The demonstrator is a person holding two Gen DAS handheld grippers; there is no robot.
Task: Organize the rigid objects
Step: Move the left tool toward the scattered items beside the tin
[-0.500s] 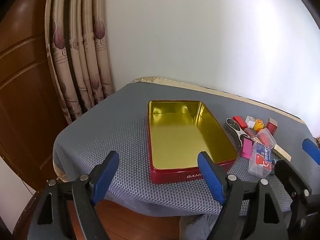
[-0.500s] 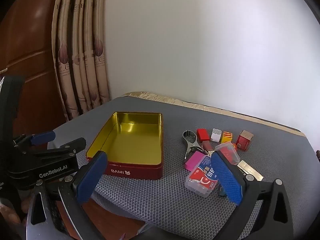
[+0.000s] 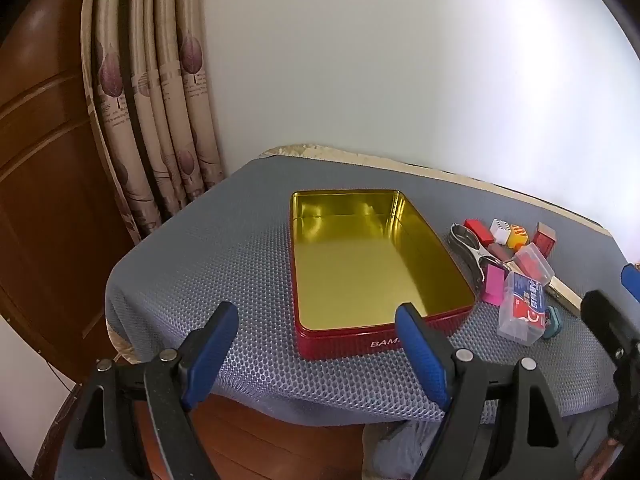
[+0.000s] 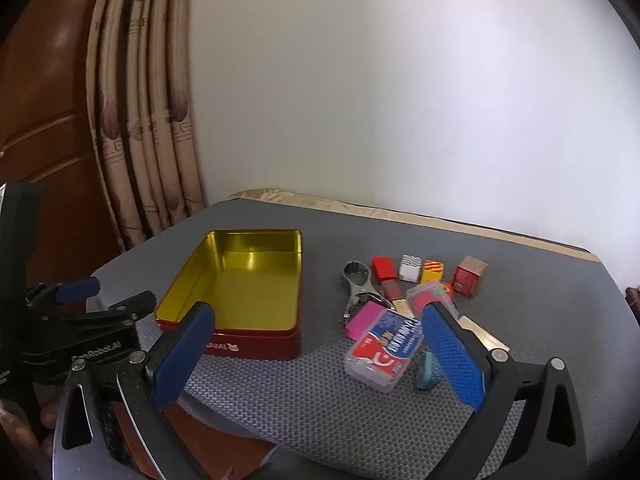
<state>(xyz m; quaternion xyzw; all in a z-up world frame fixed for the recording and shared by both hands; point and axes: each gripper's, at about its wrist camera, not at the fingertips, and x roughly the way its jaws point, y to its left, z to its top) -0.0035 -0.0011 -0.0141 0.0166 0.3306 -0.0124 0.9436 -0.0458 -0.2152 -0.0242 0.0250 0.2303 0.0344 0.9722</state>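
Observation:
An open red tin with a gold inside (image 3: 372, 264) (image 4: 240, 288) sits on the grey mat and holds nothing. To its right lies a pile of small items: a metal clip tool (image 4: 356, 284), a pink block (image 4: 364, 320), a clear box with a red-blue label (image 4: 384, 350), a red block (image 4: 382, 267), a white striped cube (image 4: 410, 268), a yellow cube (image 4: 433, 271) and a red-brown cube (image 4: 469, 277). My left gripper (image 3: 316, 344) is open and empty before the tin's near edge. My right gripper (image 4: 316, 344) is open and empty above the mat's front, near the clear box.
The grey mat covers a small table (image 3: 200, 280) against a white wall. Curtains (image 3: 152, 120) and a wooden door (image 3: 40, 160) stand at the left. A teal piece (image 4: 426, 370) and a flat cream strip (image 4: 482, 332) lie near the pile. The left gripper shows at the right wrist view's left edge (image 4: 80, 320).
The right wrist view has shifted slightly closer to the table and the pile. The left gripper and the objects have hardly moved.

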